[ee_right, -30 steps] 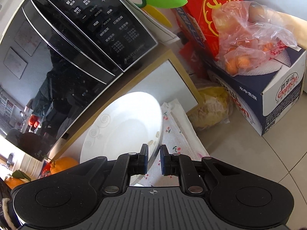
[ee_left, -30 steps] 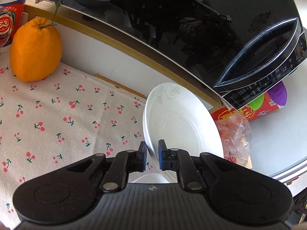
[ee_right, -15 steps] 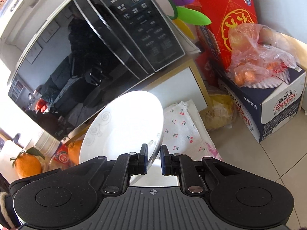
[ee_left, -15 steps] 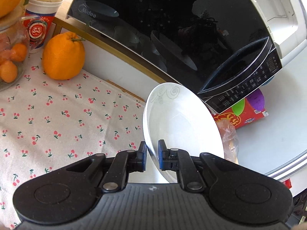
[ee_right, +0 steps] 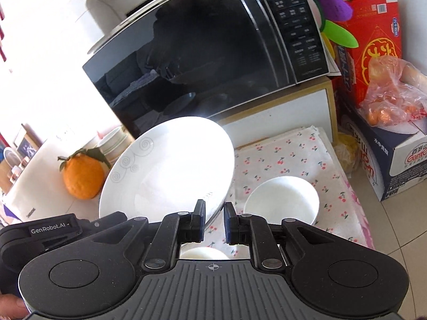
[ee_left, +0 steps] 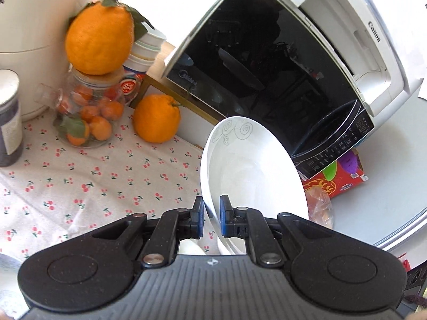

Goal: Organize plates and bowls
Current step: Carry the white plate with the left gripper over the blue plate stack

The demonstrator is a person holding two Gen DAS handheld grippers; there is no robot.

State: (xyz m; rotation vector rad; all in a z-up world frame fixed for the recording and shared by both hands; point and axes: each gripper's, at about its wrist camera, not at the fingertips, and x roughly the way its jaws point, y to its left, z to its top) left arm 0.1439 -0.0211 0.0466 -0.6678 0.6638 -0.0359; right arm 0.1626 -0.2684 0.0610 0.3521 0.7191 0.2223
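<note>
A white plate with grey swirl marks is held in the air by both grippers. My left gripper is shut on its near rim. In the right wrist view the same plate is tilted, and my right gripper is shut on its opposite rim. The left gripper's black body shows at the lower left there. A small white bowl stands on the cherry-print cloth below to the right. Another white dish shows partly under the right gripper.
A black microwave with a white printer on top stands behind. Oranges, a glass jar of small oranges and stacked cups stand at the left. A red box and a bagged-fruit carton stand at the right.
Both grippers have lifted the plate up and back from the cloth; the views widened, so the bowl, jar and printer came into sight.
</note>
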